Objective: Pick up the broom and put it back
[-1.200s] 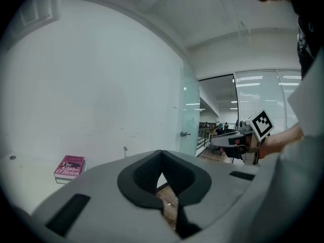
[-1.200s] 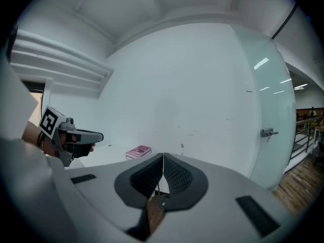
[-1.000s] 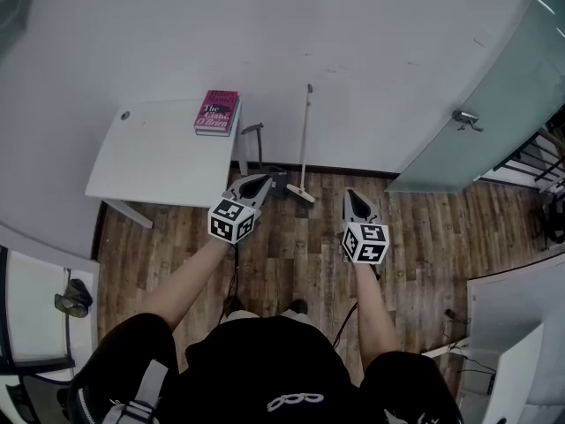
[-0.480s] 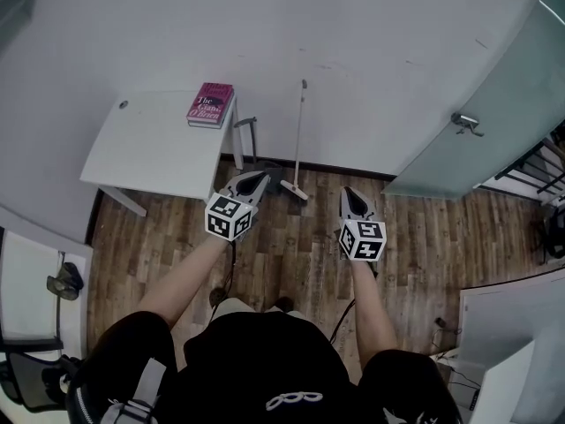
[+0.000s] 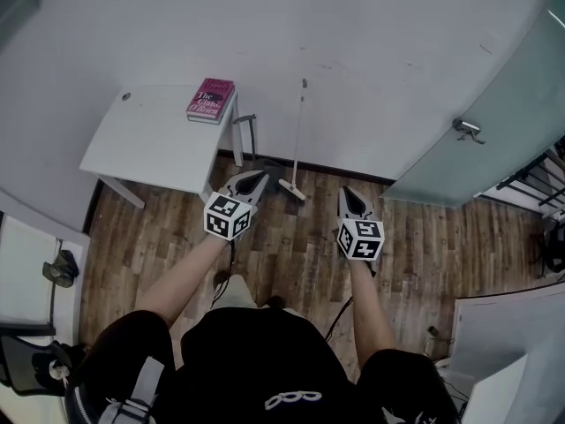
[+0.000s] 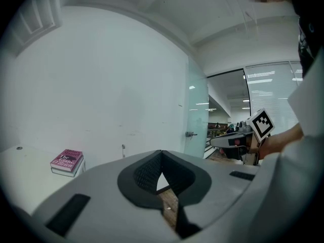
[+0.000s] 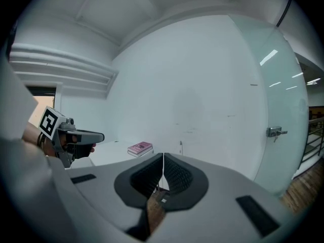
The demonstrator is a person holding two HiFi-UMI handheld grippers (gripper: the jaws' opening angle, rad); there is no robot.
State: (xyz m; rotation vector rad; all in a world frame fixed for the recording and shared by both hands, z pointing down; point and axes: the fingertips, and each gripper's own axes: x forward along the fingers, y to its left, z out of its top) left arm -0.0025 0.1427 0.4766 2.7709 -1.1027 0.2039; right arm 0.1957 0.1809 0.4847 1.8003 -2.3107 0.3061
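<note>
Broom point(image 5: 297, 140): nearly upright, with its head on the wooden floor point(image 5: 424, 237) at the floor's far edge and its handle tip against the white wall point(image 5: 371, 51). The lean alone keeps it standing. Neither gripper touches it.

Left gripper point(image 5: 261, 177): the 2 fingers are pressed together with nothing between them. It is held low and aimed at the wall, near the broom's head, probably as a carrying posture on the way in.

Right gripper point(image 5: 346, 193): its fingers are likewise together and empty. It is level with the left gripper and to the right of the broom, so the broom lies ahead between the 2 tools.

Book point(image 5: 212, 101): 1 pink volume lying flat at the far right corner of the table point(image 5: 141, 148), clear of the task.

Dustpan point(image 5: 253, 135): a dark pan with an upright handle, its identity judged only from its shape. It stands between the table's right edge and the broom's head, which suggests this strip of wall is the storage spot.

Glass door point(image 5: 481, 104): to the right of the broom along the wall, and not involved.

Step judged: approach, with no pickup begun.

Next move calls for: parting 1 pair of fingers before closing on the handle.

Risk: the handle is only propped, so a nudge could slide it along the wall.
</note>
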